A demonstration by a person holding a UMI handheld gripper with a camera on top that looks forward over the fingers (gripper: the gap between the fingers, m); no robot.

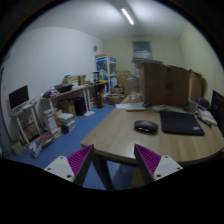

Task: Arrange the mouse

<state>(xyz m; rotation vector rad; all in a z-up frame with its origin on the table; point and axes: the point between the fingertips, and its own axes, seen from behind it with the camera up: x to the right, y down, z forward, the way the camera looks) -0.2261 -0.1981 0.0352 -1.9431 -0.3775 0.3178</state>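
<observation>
A dark computer mouse [146,126] lies on a rounded wooden table [125,140], just left of a black mouse mat [181,122]. My gripper [113,160] is held back from the table's near edge, well short of the mouse. Its fingers [80,160] with purple pads are spread wide apart and nothing is between them; only the table edge and the blue floor show in the gap.
Brown cardboard boxes [165,84] stand behind the table. A dark monitor edge [217,105] is at the table's far right. Shelves with clutter and a monitor [19,97] line the left wall. Blue floor [65,142] lies left of the table.
</observation>
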